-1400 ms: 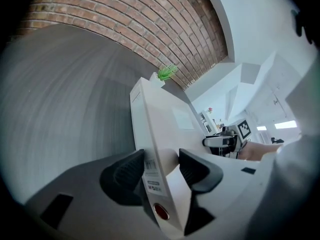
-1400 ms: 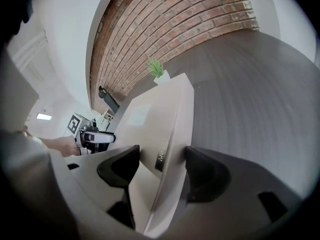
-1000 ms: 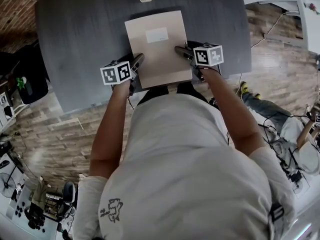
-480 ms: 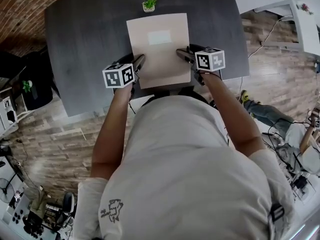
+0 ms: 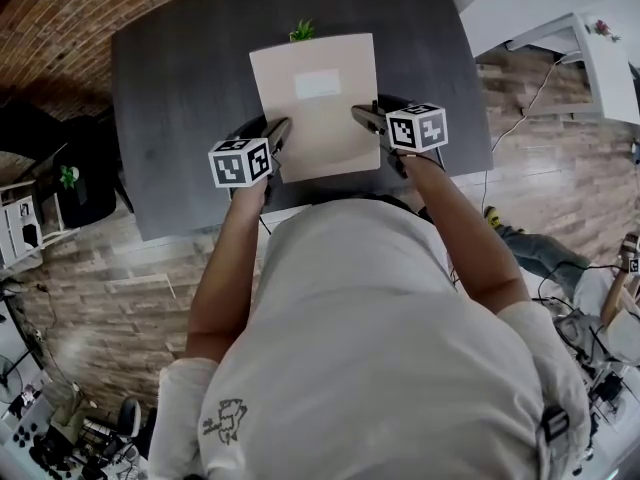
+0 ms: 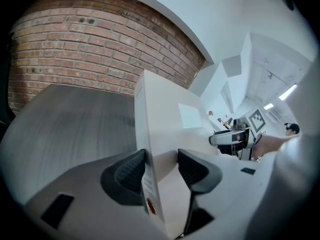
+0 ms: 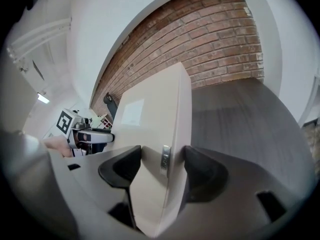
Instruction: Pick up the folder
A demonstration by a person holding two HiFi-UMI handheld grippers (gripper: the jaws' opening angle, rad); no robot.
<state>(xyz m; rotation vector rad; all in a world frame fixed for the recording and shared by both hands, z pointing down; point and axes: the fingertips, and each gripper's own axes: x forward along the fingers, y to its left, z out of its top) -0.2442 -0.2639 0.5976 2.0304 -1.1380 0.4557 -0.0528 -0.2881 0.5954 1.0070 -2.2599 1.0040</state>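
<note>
A thick beige folder with a white label hangs above the dark grey table, held flat between both grippers. My left gripper is shut on its left edge near the front corner. In the left gripper view the pads press the folder from both sides. My right gripper is shut on the right edge. In the right gripper view its pads clamp the folder beside a small metal fitting. Each gripper shows in the other's view: the right gripper and the left gripper.
A small potted plant stands on the table just behind the folder's far edge. A brick wall runs behind the table. A white desk is at the upper right, and a person sits on the wooden floor at the right.
Both grippers have risen with the folder between them. It has left the table and now covers part of the plant in the head view.
</note>
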